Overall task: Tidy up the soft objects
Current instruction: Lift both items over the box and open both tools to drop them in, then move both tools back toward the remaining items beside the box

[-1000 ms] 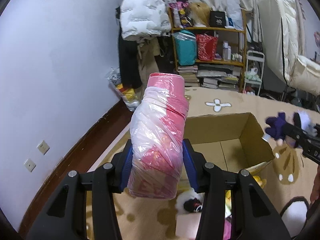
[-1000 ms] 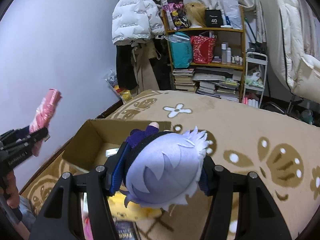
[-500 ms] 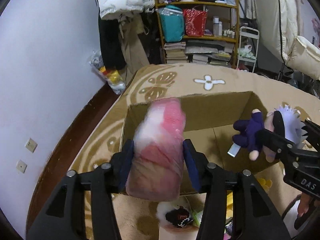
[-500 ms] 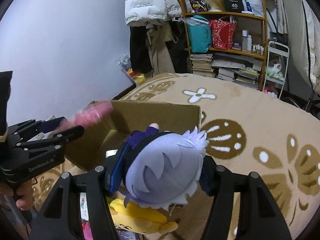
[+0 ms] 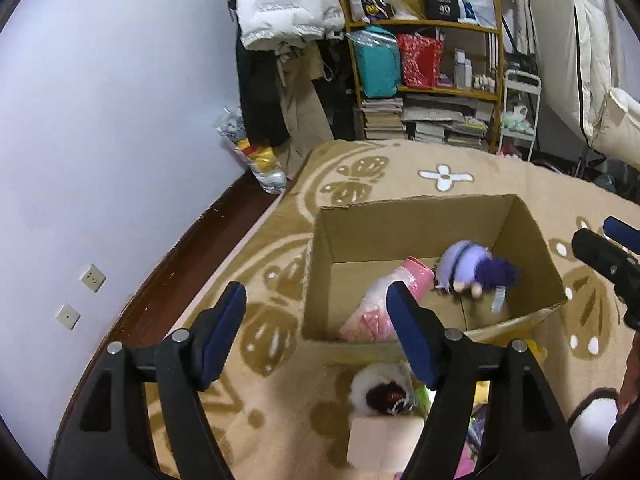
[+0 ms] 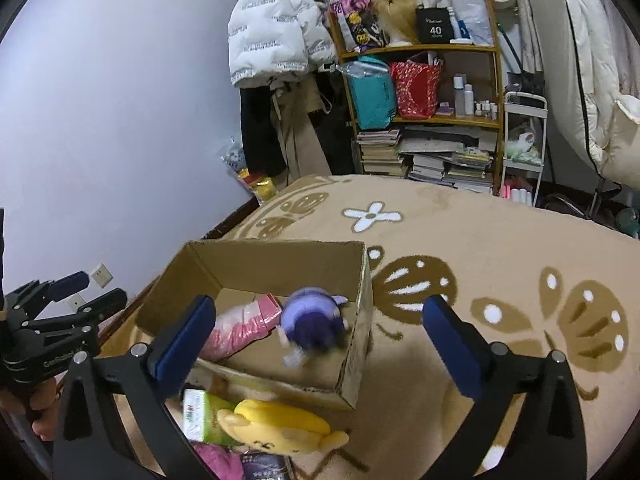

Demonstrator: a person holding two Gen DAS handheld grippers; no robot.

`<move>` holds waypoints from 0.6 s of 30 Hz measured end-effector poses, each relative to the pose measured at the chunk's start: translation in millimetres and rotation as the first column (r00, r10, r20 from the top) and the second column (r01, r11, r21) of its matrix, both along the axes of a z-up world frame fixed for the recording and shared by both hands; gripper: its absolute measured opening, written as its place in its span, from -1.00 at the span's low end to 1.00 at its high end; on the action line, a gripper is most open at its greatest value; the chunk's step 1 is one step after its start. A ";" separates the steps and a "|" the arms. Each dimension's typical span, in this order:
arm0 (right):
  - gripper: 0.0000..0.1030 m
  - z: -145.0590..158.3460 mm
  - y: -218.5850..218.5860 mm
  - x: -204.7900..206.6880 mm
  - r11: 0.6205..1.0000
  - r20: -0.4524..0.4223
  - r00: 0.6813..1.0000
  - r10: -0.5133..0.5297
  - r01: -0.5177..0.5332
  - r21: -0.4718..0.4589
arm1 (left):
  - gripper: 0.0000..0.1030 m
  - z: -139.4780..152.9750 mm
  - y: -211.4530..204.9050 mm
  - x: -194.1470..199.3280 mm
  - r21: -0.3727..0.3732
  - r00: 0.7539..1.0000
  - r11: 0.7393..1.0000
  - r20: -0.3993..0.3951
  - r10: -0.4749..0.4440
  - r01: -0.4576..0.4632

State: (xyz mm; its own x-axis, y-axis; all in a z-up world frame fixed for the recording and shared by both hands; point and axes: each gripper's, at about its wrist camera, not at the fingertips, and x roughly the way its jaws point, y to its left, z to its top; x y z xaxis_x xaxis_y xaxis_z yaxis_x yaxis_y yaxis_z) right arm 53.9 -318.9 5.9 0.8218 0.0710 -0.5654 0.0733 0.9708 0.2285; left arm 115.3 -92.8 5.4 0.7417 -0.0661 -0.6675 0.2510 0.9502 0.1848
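An open cardboard box (image 5: pixel 404 216) (image 6: pixel 276 250) stands on the tan rug. Inside it lie a pink bundle wrapped in clear plastic (image 5: pixel 374 308) (image 6: pixel 244 324) and a purple-haired plush doll (image 5: pixel 474 268) (image 6: pixel 310 320), side by side. My left gripper (image 5: pixel 316 320) hovers at the box's near left corner, its jaws opening with nothing between them. My right gripper (image 6: pixel 320 328) stands wide above the box's near right side, jaws still opening, the doll below them and free of the pads. Each gripper shows at the edge of the other's view.
Near the box's front lie a yellow plush (image 6: pixel 280 426), a green packet (image 6: pixel 202 416), a black-and-white furry toy (image 5: pixel 382 390) and a small carton (image 5: pixel 384 438). A cluttered shelf (image 5: pixel 424 68), hanging coats and a white wall stand behind.
Both grippers came down over the box and opened. The pink bundle dropped from the left one and the purple doll from the right one; both now lie in the box.
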 end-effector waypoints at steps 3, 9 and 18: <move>1.00 10.9 1.5 -11.3 1.000 0.013 1.000 -0.005 0.005 -0.013 | 0.55 9.5 11.1 -13.1 -0.005 1.000 1.000 0.005 0.013 -0.013; 1.00 34.5 13.6 -37.6 0.999 0.043 0.999 0.021 -0.019 -0.042 | 0.68 27.4 33.7 -40.1 -0.019 0.999 0.999 0.020 0.028 -0.028; 1.00 48.7 44.9 -72.4 0.993 0.041 0.995 0.087 -0.083 -0.085 | 0.92 40.2 67.5 -84.1 -0.014 0.998 0.999 0.034 0.045 -0.045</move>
